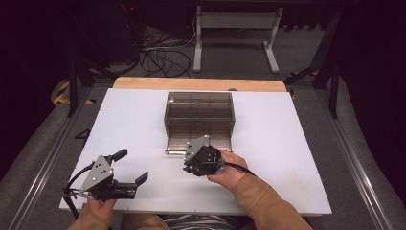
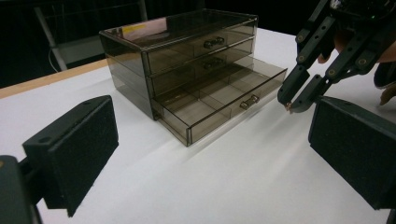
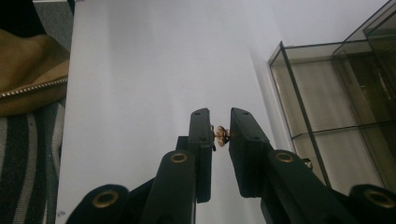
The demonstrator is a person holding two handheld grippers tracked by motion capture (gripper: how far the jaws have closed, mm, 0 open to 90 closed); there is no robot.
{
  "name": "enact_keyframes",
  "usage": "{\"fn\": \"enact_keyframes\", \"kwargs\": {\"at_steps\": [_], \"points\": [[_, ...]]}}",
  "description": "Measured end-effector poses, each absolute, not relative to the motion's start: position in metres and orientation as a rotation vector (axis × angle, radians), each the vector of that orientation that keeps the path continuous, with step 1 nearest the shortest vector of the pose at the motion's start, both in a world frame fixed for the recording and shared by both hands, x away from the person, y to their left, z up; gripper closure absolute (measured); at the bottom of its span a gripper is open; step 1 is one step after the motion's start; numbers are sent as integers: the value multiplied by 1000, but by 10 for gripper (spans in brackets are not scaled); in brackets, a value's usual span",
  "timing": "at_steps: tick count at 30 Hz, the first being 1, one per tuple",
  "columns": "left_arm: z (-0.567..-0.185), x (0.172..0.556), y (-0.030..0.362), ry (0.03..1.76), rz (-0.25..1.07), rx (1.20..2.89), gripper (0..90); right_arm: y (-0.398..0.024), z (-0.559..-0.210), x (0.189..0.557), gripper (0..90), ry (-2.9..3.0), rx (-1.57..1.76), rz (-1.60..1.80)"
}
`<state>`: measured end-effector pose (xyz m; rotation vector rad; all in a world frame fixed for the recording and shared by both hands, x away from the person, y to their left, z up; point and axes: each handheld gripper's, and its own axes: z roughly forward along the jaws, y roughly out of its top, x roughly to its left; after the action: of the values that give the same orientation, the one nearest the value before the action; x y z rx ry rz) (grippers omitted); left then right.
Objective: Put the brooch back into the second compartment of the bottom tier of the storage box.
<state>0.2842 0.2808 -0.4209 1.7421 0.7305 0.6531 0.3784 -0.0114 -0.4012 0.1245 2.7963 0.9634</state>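
right gripper (image 3: 221, 135) — clamps gold trinket (image 3: 221, 136) | drawer box (image 2: 187, 70) — yellow label unreadable

One smoky drawer box (image 1: 199, 114) with three drawers, one pulled open; two grippers before it; one small gold piece (image 3: 221, 136).

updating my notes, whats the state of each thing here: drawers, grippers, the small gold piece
bottom drawer: pulled out, its compartments look empty
middle drawer: pushed in
top drawer: pushed in
small gold piece: pinched between the jaws, off the table
right hand-held gripper: shut on the small gold piece, beside the open drawer
left hand-held gripper: open, holding nothing
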Motion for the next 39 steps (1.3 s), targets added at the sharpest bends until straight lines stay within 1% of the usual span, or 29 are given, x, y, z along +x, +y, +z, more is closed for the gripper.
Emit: {"fn": "enact_keyframes", "kwargs": {"at_steps": [14, 26, 39], "points": [[-421, 284, 280, 735, 647, 1741, 25, -21, -386, 373, 796, 2721, 143, 1099], [-421, 285, 281, 733, 646, 1744, 25, -22, -385, 373, 796, 2672, 145, 1150], [-422, 285, 281, 732, 645, 1747, 25, -32, -380, 379, 796, 2549, 259, 1222]]}}
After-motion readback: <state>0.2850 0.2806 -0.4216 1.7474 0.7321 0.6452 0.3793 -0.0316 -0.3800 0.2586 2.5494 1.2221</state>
